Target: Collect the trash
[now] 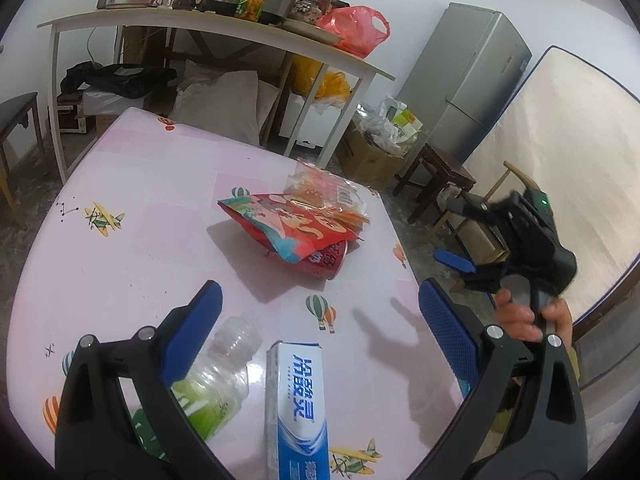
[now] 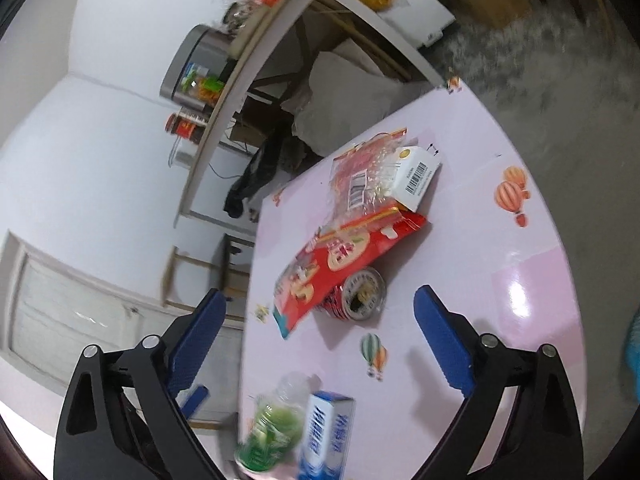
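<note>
Both tools released, nothing gripped: left tool, right tool. Trash heaped mid-desk: red snack bag over can; bottle and toothpaste box near. Risk: can rolling when bag lifts.

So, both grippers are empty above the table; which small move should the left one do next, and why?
Probably lower the left gripper onto the toothpaste box and close. Its jaws stand open with nothing between them, and the box lies flat just below, beside the plastic bottle. The right gripper, also open, is off the table's edge, nearer the red snack bag.
</note>
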The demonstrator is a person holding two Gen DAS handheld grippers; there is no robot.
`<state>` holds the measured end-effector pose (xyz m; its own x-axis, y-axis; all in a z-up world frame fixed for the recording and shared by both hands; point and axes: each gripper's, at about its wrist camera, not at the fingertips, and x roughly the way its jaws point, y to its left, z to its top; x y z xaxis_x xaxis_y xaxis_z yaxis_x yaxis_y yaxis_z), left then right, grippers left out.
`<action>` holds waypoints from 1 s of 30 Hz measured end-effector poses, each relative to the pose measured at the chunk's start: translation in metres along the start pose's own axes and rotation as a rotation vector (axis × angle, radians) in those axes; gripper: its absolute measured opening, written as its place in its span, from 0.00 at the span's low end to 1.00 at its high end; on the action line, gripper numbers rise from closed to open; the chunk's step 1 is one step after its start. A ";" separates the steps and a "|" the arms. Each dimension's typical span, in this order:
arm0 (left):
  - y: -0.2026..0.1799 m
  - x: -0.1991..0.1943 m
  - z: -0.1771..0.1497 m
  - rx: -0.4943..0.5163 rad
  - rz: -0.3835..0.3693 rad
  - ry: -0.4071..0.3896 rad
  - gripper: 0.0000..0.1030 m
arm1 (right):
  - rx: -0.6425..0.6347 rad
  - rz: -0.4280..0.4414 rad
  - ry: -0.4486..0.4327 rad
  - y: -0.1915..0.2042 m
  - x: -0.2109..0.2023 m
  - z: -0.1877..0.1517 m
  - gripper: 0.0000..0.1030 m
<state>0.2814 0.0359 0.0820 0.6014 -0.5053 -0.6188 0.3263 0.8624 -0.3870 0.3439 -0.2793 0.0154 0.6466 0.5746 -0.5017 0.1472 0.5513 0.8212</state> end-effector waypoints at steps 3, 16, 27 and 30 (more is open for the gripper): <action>0.001 0.005 0.009 0.000 0.016 -0.002 0.92 | 0.070 0.031 0.022 -0.011 0.018 0.018 0.85; 0.038 0.064 0.036 -0.207 0.033 0.160 0.62 | 0.235 0.036 0.106 -0.046 0.086 0.060 0.76; 0.050 0.093 0.031 -0.308 -0.005 0.255 0.44 | 0.279 -0.002 0.153 -0.062 0.113 0.071 0.64; 0.052 0.095 0.030 -0.316 -0.012 0.261 0.41 | 0.283 -0.005 0.165 -0.065 0.119 0.072 0.61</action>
<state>0.3777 0.0332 0.0235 0.3804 -0.5412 -0.7499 0.0672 0.8249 -0.5612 0.4654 -0.2905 -0.0775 0.5189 0.6752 -0.5243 0.3675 0.3775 0.8500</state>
